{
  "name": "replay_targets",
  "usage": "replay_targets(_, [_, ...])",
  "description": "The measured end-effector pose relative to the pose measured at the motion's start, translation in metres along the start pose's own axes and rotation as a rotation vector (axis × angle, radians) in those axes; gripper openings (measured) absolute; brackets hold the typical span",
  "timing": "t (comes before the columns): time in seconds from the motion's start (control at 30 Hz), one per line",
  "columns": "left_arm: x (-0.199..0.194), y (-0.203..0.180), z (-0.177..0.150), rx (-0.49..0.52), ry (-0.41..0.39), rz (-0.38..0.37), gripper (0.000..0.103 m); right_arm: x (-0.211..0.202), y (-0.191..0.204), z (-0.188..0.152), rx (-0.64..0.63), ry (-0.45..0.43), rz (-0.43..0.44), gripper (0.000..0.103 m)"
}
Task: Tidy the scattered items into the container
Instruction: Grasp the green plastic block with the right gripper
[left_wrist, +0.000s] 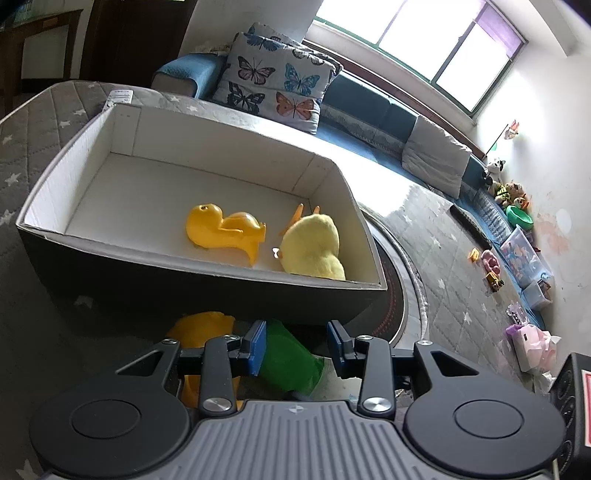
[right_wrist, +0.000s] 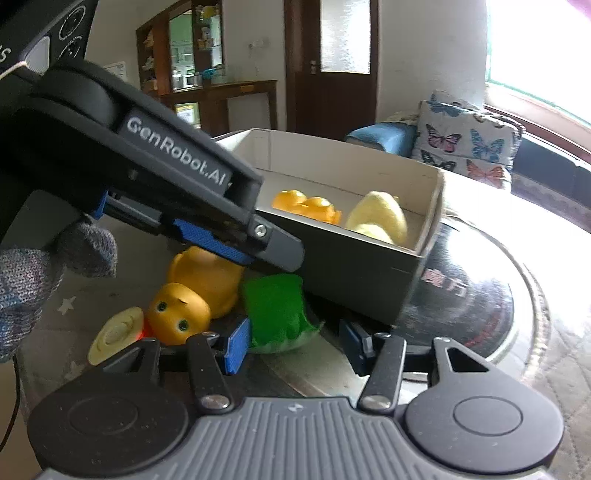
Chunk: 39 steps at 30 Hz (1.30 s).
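A grey box with a white inside (left_wrist: 55, 192) holds an orange plastic duck (left_wrist: 221, 230) and a yellow plush chick (left_wrist: 314, 245); both also show in the right wrist view, the duck (right_wrist: 306, 205) and the chick (right_wrist: 380, 218) inside the box (right_wrist: 354, 273). In front of the box lie a green plush toy (left_wrist: 288, 363) (right_wrist: 275, 314), an orange rubber duck (right_wrist: 195, 291) (left_wrist: 201, 326) and a cream disc (right_wrist: 116, 334). My left gripper (left_wrist: 297, 347) is open around the green toy. My right gripper (right_wrist: 291, 347) is open, the green toy just ahead between its fingers.
The box stands on a round dark glass tabletop (right_wrist: 461, 295) with a grey star-patterned cloth (left_wrist: 22, 147). A blue sofa (left_wrist: 369, 114) with a butterfly cushion (left_wrist: 273, 81) is behind. Toys and bins (left_wrist: 517, 251) line the far wall. A gloved hand (right_wrist: 33, 266) holds the left gripper.
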<state>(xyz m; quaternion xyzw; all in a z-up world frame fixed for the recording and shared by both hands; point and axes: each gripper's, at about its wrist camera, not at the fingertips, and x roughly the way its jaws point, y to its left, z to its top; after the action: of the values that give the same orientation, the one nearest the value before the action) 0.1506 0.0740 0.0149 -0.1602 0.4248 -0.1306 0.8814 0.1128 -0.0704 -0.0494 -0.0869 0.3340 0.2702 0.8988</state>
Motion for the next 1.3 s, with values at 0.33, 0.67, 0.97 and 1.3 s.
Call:
replay_targets(0.33, [0.01,0.002,0.003,-0.032,0.024,0.018,0.039,0.01,0.003,0.005,-0.05,-0.003,0.03,0.054])
replay_targets(0.67, [0.017,0.003,0.002,-0.046,0.035,0.015,0.039,0.02,0.001,0.001,-0.03,0.017,0.043,0.047])
replay_targets(0.97, [0.028,-0.008,-0.005,-0.013,0.071,0.006,0.039,0.001,-0.003,-0.015,0.018,0.017,0.023,0.044])
replay_targets(1.3, [0.033,-0.019,-0.009,0.034,0.091,0.014,0.037,-0.004,0.001,-0.02,0.011,0.007,0.004,0.044])
